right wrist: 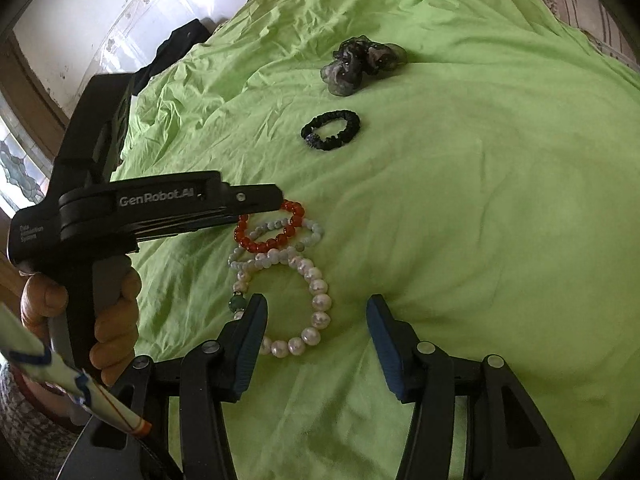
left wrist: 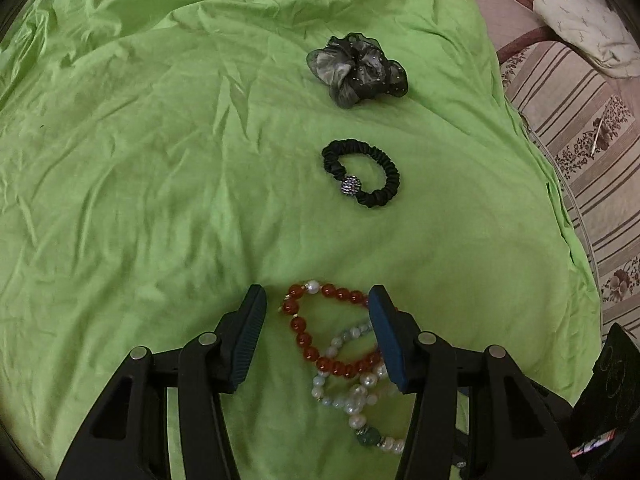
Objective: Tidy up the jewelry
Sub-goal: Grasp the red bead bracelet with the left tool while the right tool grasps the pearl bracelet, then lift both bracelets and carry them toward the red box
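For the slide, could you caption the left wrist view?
Open left gripper straddling a red bead bracelet on a green sheet, two black scrunchies beyond.

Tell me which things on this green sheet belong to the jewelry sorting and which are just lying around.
Part of the job:
red bead bracelet
pale green bead bracelet
pearl bracelet
black hair tie
grey organza scrunchie
left gripper and right gripper, both open

Just lying about:
green sheet
striped floral bedding
pillow
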